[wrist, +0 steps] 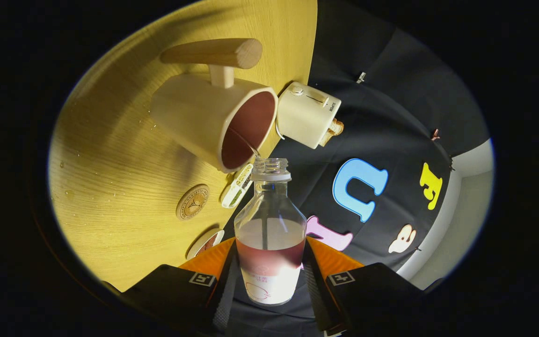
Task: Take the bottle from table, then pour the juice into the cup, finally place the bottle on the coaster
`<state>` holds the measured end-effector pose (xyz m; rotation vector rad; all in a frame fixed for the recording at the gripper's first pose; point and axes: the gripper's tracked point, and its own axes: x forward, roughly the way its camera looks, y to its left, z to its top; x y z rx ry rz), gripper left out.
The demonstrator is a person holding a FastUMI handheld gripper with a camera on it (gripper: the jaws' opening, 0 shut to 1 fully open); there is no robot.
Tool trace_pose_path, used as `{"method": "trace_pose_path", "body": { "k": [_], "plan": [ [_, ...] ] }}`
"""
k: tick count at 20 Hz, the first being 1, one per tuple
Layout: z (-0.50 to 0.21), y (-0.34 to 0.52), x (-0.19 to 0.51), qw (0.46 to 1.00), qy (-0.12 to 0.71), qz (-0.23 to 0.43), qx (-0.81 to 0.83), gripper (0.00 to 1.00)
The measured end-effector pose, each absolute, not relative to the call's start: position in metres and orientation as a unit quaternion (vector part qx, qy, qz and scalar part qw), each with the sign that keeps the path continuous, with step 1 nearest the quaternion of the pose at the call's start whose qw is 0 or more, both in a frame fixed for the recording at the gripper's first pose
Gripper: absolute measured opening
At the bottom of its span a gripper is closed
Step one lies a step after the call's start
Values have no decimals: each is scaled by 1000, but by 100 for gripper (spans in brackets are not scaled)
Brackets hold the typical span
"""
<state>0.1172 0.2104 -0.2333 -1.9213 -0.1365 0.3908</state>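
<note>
Hand-held gripper (pixel 269 276) clamps bottle (pixel 270 234) by lower body, both fingers pressing its sides. View rolled: bottle tilted for pouring. Open neck touches cup (pixel 213 124) rim at 11 o'clock; thin stream enters. Coaster (pixel 193 201) at 10 o'clock on surface (pixel 110 187). Toaster (pixel 308 113) beyond, 1 o'clock.

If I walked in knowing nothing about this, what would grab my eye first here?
First, the clear bottle clamped between the gripper fingers, cap off, tipped so a thin stream of juice runs from its mouth into the wooden cup just ahead. The cup has a thick wooden handle and already holds reddish juice. Beside the cup sits a small cream toaster, and a round coaster lies on the wooden table.
</note>
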Motion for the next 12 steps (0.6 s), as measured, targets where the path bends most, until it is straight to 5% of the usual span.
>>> {"method": "trace_pose_path", "body": {
  "k": [12],
  "plan": [
    [-225, 216, 119, 516, -97, 169, -834, 72]
  ]
}}
